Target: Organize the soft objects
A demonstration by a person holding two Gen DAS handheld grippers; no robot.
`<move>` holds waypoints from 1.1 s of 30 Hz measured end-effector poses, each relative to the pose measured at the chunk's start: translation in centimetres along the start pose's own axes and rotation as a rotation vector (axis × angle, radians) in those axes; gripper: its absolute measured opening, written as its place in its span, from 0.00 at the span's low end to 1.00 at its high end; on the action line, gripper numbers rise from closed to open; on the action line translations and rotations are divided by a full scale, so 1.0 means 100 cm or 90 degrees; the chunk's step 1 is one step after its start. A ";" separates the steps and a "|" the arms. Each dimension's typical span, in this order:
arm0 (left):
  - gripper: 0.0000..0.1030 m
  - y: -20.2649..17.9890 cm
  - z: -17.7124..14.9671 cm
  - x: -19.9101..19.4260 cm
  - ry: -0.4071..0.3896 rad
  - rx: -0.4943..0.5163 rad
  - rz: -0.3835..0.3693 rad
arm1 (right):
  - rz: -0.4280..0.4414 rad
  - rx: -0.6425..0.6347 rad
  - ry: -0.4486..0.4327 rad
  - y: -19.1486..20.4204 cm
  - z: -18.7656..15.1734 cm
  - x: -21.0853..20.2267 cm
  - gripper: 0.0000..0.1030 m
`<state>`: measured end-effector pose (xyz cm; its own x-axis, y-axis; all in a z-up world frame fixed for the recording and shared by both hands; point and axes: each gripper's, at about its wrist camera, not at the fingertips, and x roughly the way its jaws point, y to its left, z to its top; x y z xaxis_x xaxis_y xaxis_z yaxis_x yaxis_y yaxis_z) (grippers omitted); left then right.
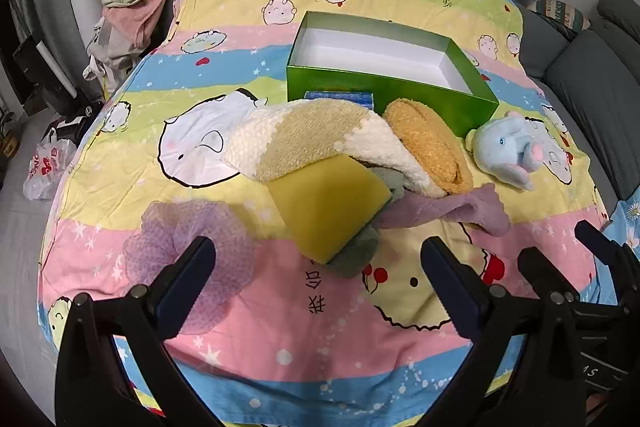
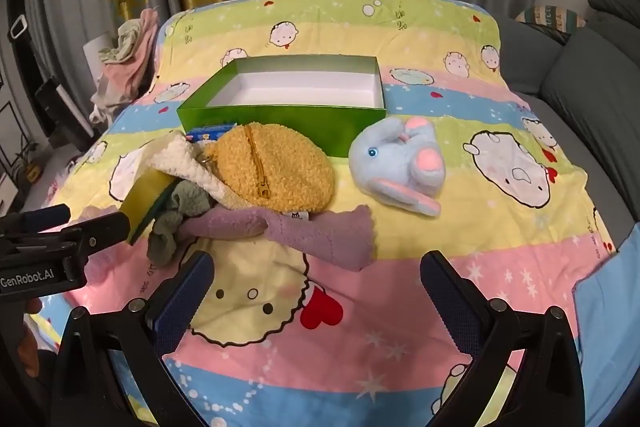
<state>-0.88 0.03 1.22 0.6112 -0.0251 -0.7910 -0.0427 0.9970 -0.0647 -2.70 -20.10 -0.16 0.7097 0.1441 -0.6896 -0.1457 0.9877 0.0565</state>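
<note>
Both my grippers, left gripper (image 1: 318,259) and right gripper (image 2: 316,273), hang with jaws wide apart and nothing between them, probably staged to start loading the empty green box (image 2: 280,119). The soft pile lies in front of that box: one yellow sponge (image 1: 328,203), one orange zip pouch (image 2: 276,167), one purple cloth (image 2: 320,231), one cream towel (image 1: 304,135). One blue elephant plush (image 2: 400,163) lies just right of the pile and one purple mesh pouf (image 1: 188,239) left of it.

The left black plastic two-finger gripper (image 1: 318,259) has 2 angular arms, each carrying a dark blue textured pad (image 1: 186,281) and round silver screws at the pivots. The right black plastic two-finger gripper (image 2: 316,277) is built alike, with blue pads and silver screws. White "GenRobot.AI" lettering marks the left one's side.
</note>
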 end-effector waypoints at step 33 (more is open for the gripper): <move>0.99 0.003 -0.004 -0.006 -0.026 0.014 0.010 | -0.002 -0.014 0.001 0.009 0.001 -0.006 1.00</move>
<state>-1.52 0.35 1.41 0.6419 -0.0076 -0.7667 -0.0348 0.9986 -0.0391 -3.17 -19.31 0.43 0.7092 0.1402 -0.6910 -0.1586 0.9866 0.0374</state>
